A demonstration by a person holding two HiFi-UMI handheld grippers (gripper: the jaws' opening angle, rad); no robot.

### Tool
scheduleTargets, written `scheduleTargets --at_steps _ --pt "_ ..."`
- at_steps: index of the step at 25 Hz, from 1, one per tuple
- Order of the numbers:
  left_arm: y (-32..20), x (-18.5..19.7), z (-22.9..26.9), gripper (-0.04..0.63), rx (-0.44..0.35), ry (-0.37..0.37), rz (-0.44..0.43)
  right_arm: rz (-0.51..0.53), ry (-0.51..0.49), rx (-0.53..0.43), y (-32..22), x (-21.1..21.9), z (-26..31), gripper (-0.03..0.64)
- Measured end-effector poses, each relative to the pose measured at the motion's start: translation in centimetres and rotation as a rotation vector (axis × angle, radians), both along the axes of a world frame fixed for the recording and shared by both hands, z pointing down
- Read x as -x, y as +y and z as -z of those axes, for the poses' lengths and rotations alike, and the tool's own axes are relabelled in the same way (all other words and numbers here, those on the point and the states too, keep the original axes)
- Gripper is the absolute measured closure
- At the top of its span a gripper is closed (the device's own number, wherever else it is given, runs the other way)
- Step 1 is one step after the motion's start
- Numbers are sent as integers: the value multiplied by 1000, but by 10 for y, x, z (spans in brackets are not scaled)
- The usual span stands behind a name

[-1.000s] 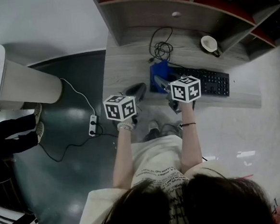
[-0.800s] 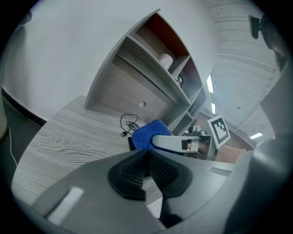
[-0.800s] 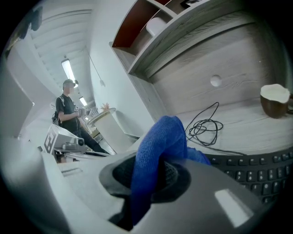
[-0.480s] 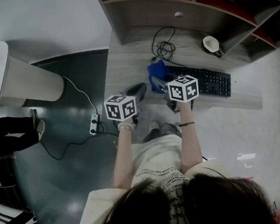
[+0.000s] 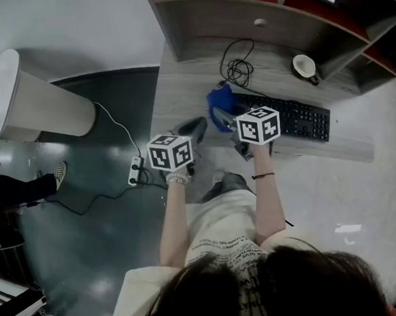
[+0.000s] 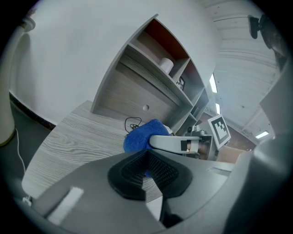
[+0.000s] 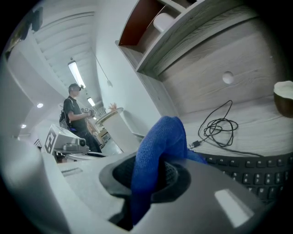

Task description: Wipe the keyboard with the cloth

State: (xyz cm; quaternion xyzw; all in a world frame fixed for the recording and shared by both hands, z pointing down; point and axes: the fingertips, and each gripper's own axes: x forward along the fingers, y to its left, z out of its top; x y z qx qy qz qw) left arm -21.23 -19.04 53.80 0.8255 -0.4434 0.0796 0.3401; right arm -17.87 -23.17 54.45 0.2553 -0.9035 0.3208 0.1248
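A black keyboard (image 5: 291, 116) lies on the grey wooden desk (image 5: 186, 93), its left end under the blue cloth (image 5: 220, 108). My right gripper (image 5: 230, 120) is shut on the blue cloth (image 7: 158, 151), which bunches up between the jaws and hangs over the keyboard's (image 7: 256, 167) left end. My left gripper (image 5: 190, 128) hovers over the desk's front left part, left of the cloth (image 6: 143, 135). Its jaws are shut with nothing between them.
A coiled black cable (image 5: 235, 68) lies behind the keyboard, and a bowl (image 5: 305, 66) stands at the back right. Shelves (image 5: 254, 6) rise behind the desk. A power strip (image 5: 137, 171) lies on the dark floor at left. A person (image 7: 75, 114) stands in the distance.
The right gripper has lifted the cloth into a bunch at the keyboard's left end; one second ago it lay spread flatter. The left gripper has stayed put.
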Motion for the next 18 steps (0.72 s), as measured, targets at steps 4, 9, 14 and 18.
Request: scheduleTargets --at_steps 4,9,14,18 --pt "2 -2 1 591 -1 -2 16 27 -6 -6 1 4 5 558" --pt "-1 -5 7 591 -22 6 40 57 -17 -12 2 5 11 558" --pt "-3 -9 17 591 -65 27 71 78 -30 -24 2 0 18 558" --pt "-4 -12 25 591 -95 35 94 85 -37 -31 2 -7 23 558"
